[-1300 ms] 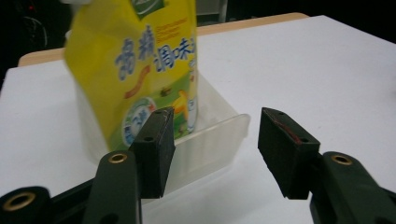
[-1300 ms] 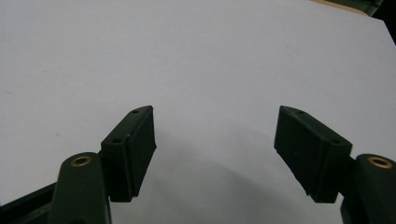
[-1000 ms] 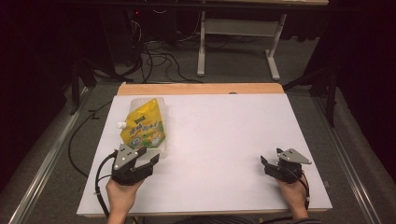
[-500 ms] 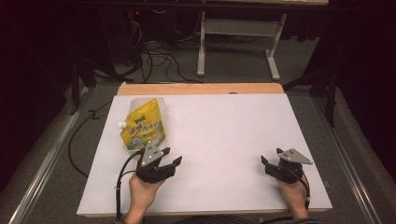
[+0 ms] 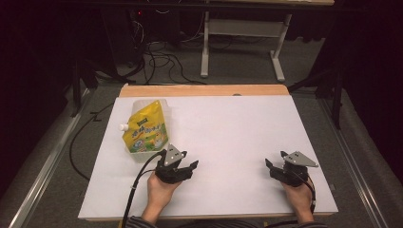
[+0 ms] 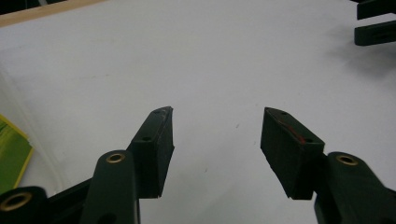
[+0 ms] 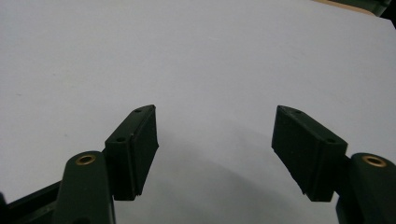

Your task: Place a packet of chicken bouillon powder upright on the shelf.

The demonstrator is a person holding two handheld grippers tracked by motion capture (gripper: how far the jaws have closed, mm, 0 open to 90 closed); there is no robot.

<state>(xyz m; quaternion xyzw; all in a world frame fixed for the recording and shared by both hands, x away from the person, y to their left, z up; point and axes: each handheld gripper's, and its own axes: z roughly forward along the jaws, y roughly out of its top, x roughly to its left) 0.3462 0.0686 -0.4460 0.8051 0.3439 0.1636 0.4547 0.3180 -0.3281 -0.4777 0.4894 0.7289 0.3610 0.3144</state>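
A yellow-green spouted pouch [image 5: 145, 130] lies flat on the white table [image 5: 237, 123], at its left side, with the white cap pointing left. My left gripper [image 5: 190, 168] rests just right of the pouch's near end, apart from it and turned toward the right. In the left gripper view, that gripper [image 6: 217, 116] is open with bare table between its jaws, and the pouch's edge [image 6: 11, 161] shows at the far left. My right gripper [image 5: 274, 160] sits near the front right, also open [image 7: 215, 114] and holding nothing.
A wooden strip [image 5: 204, 90] runs along the table's far edge. Beyond it are floor cables [image 5: 161, 61] and a grey desk frame [image 5: 237, 28]. The right gripper's jaws show at the top right of the left gripper view.
My left gripper has moved right, away from the pouch's near end, and turned toward the right gripper. The pouch and the right gripper stay where they were.
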